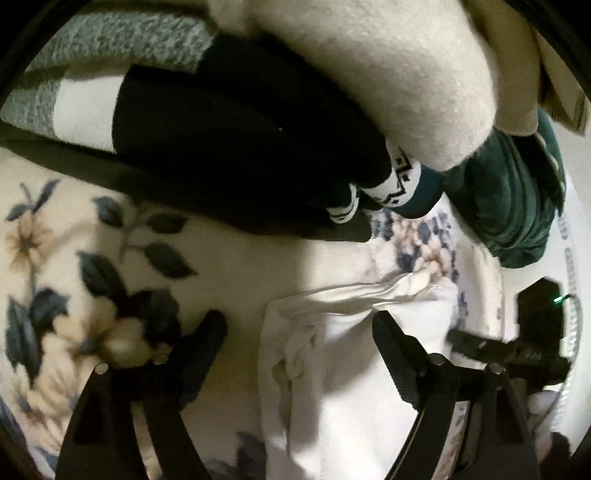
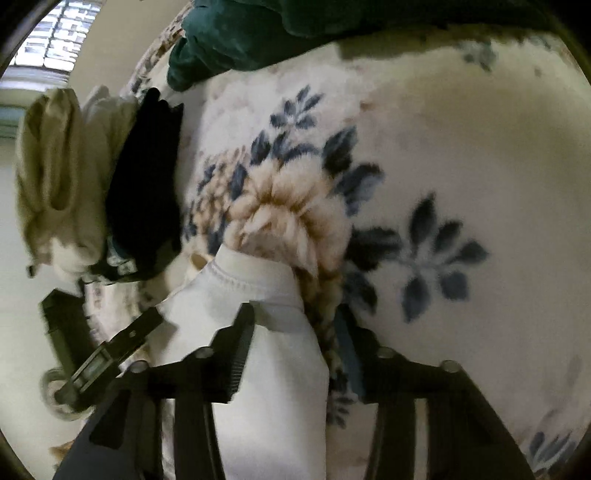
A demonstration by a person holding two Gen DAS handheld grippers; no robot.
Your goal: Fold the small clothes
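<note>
White garment: it lies on the floral fleece blanket [image 2: 461, 147], a small white garment [image 1: 332, 369] spread between my two grippers, its stitched hem [image 2: 243, 280] pointing at the tan flower.
Pile: folded and bundled clothes sit at the blanket's edge — a black piece [image 1: 240, 147], a cream fleece [image 1: 388, 74], a dark green bundle [image 1: 509, 206], a patterned sock cuff [image 1: 391, 184] and a grey-and-white item [image 1: 92, 74] behind.
Left view only: the grey-and-white item and the crumpled far edge of the white cloth; my right gripper's black body shows at its right border.
Right view only: a window with blinds [image 2: 48, 33] and the tan flower in full.
Left gripper [image 1: 299, 328]: fingers spread wide, low over the blanket — one finger on the flowers, the other on the white cloth, nothing clamped.
Right gripper [image 2: 295, 321]: fingers apart, straddling the white garment's right edge, one above the cloth, one against the blanket.
</note>
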